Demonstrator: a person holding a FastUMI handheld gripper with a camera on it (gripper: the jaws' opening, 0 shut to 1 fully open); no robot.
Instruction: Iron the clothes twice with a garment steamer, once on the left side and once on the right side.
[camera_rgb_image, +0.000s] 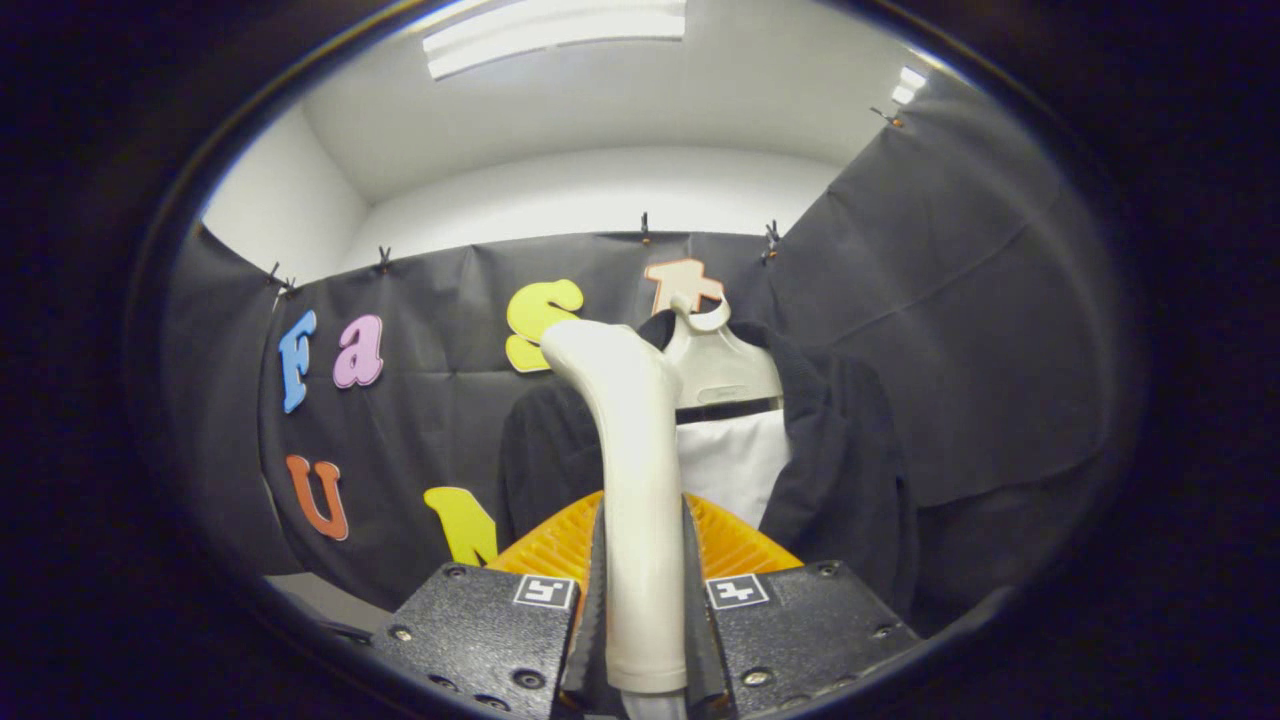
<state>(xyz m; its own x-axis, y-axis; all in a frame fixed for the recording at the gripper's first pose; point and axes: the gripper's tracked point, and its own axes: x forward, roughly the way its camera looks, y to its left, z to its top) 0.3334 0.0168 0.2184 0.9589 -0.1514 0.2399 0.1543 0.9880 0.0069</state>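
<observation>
The claw (645, 640) is clamped on the pale handle of the steamer (632, 480), both fingers pressing its sides; the handle rises upright between them. Just beyond, the dark jacket (850, 470) hangs on a pale hanger (718, 365) against the booth's black cloth wall, under a white ceiling with a strip light (556, 32).

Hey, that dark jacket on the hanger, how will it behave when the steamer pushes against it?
The jacket probably gives way: it drapes in soft folds. Hung from one hanger, it may swing. The gripper is shut on the steamer.
</observation>
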